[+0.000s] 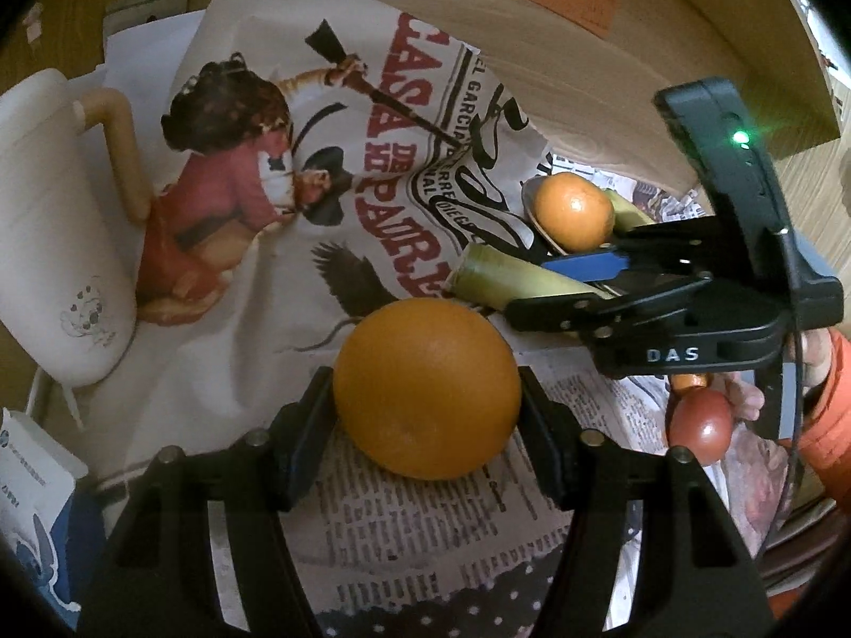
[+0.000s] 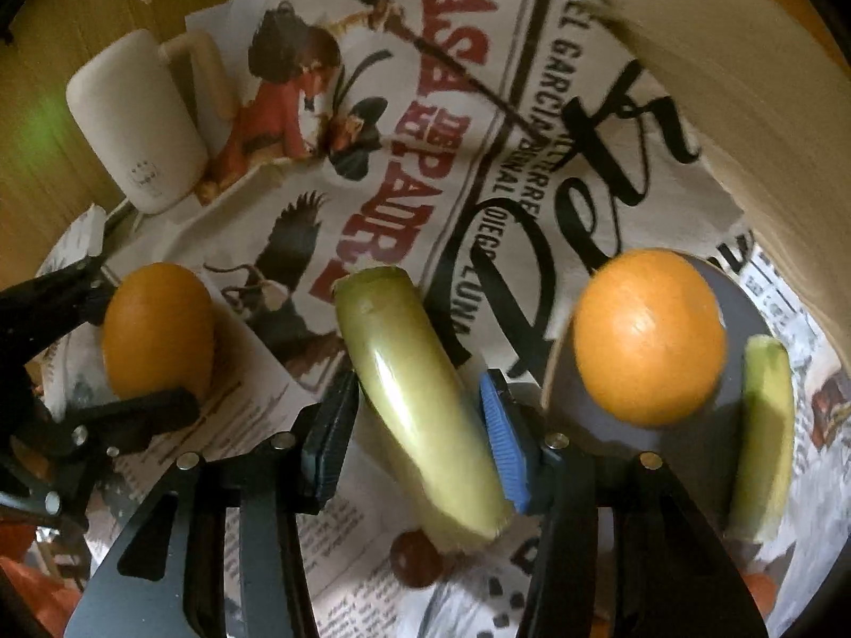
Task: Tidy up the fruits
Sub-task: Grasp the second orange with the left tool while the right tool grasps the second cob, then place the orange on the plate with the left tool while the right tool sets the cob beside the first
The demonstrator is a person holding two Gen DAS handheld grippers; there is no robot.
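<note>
- Left wrist view: the left gripper (image 1: 428, 420) reaches forward from 6 o'clock, and its two black fingers press against both sides of a large orange (image 1: 427, 388), so it grips that fruit.
- The large orange sits at the centre of this view, over a newspaper (image 1: 319, 170) spread across the surface.
- At 3 o'clock the right gripper (image 1: 577, 279) comes in sideways, its fingers around a pale green banana (image 1: 510, 279).
- Just beyond it, at 2 o'clock, a smaller orange (image 1: 573, 211) rests on a plate whose dark rim (image 1: 532, 223) only just shows.
- A small red fruit (image 1: 699, 425) lies at 4 o'clock, and a white jug (image 1: 58, 244) stands at 9 o'clock.
- Right wrist view: the right gripper (image 2: 417, 425) rises from 6 o'clock and clamps the banana (image 2: 420, 399) between a black pad and a blue pad — held near its middle, its cut end pointing to 12 o'clock.
- The plate (image 2: 744, 313) is at 3 o'clock, carrying the smaller orange (image 2: 649, 337) and a second banana piece (image 2: 763, 430).
- The large orange (image 2: 157, 329) and left gripper (image 2: 133, 367) show at 9 o'clock.
- The red fruit (image 2: 416, 558) lies at 6 o'clock.
- Likely step: bringing both held fruits to the plate. To do it well, keep each grip firm but gentle — the banana bruises easily — and lower each fruit onto bare plate beside the smaller orange, one gripper at a time so they do not collide.
</note>
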